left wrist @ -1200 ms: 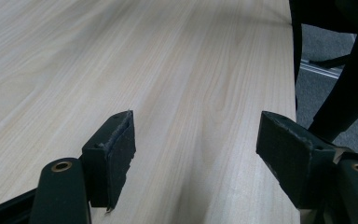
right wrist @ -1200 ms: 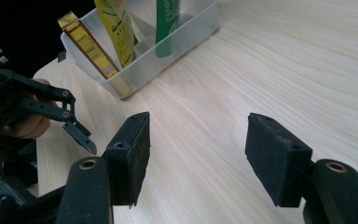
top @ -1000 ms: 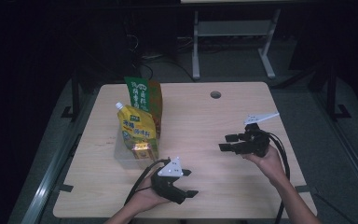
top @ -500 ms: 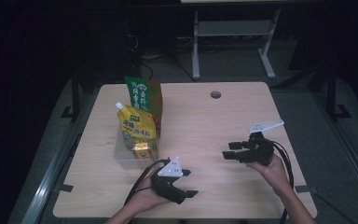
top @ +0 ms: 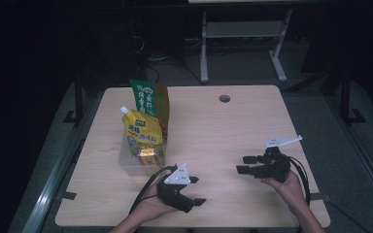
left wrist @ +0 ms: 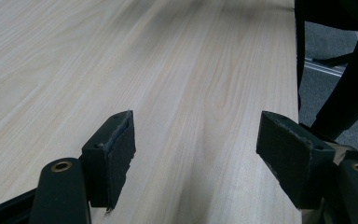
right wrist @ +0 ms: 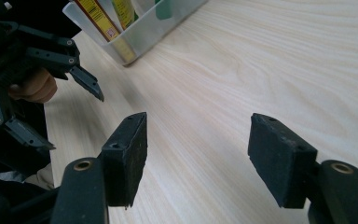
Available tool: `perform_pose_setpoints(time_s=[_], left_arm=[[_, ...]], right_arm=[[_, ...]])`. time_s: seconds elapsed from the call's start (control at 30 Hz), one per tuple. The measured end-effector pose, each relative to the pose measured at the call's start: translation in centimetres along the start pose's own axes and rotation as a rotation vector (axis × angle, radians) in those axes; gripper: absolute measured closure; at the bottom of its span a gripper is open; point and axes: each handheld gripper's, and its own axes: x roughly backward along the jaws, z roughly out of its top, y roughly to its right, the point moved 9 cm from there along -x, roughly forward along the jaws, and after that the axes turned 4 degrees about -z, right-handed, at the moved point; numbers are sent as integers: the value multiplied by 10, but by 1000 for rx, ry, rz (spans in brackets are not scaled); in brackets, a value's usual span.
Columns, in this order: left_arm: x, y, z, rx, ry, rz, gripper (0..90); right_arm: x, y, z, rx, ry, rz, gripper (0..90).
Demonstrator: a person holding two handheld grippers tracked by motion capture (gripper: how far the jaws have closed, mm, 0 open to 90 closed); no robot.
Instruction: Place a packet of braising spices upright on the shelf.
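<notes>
Grippers, left point(top: 194, 190) and right point(top: 243, 164), are idling with jaws apart near the table's front edge; reaching left for the pouches point(top: 143, 133) probably comes next.

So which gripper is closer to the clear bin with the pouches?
Left. The left gripper sits just in front of the clear bin, slightly to its right. The right gripper is farther off across the table, jaws open toward it.

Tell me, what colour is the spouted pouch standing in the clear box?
The pouch is yellow with a white spout, clearest in the high view.
</notes>
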Motion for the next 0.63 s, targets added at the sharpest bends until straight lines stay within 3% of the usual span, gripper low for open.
perform_pose_setpoints(time_s=[0.33, 0.63], left_arm=[[0, 2, 0, -2, 1, 2, 275], [1, 2, 1, -7, -1, 5, 274]], right_arm=[[6, -2, -19, -17, 2, -18, 349], [8, -6, -24, -6, 16, -37, 321]])
